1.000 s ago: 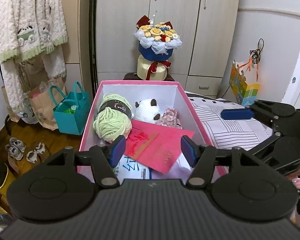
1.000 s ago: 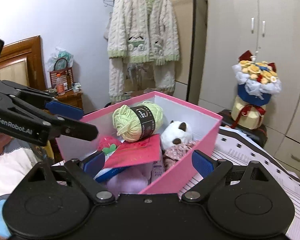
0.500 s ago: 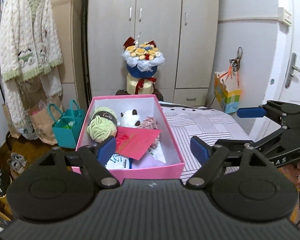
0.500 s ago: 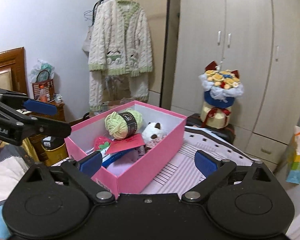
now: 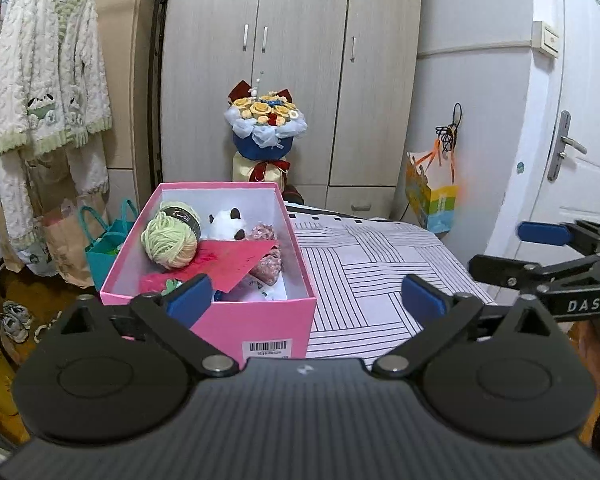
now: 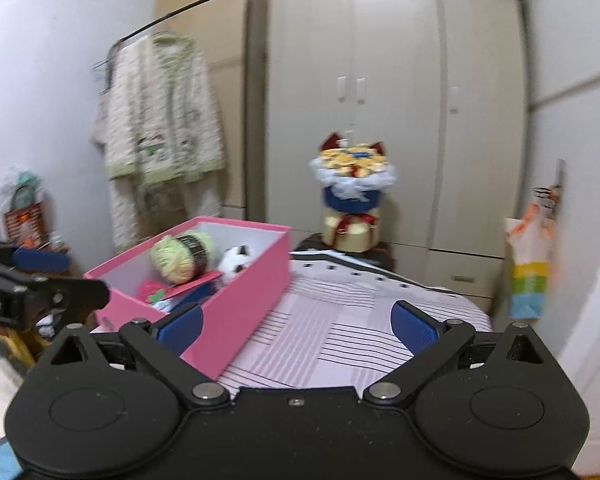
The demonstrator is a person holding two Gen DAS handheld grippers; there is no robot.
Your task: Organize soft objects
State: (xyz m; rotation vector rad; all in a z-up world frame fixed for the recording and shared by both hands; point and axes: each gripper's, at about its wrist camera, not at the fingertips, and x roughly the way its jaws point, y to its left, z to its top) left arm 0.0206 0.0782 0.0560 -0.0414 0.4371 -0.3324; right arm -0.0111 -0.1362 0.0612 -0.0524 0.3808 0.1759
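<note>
Yarn (image 5: 171,243) and panda toy (image 5: 225,223) sit in the pink box (image 5: 236,322), so sorting looks finished; left hand-held gripper (image 5: 304,298) is opening empty, right hand-held gripper (image 6: 296,322) gapes wide, empty.

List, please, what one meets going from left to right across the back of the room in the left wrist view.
Hanging cardigan → teal bag → pink box → flower bouquet → colourful paper bag → door handle.
</note>
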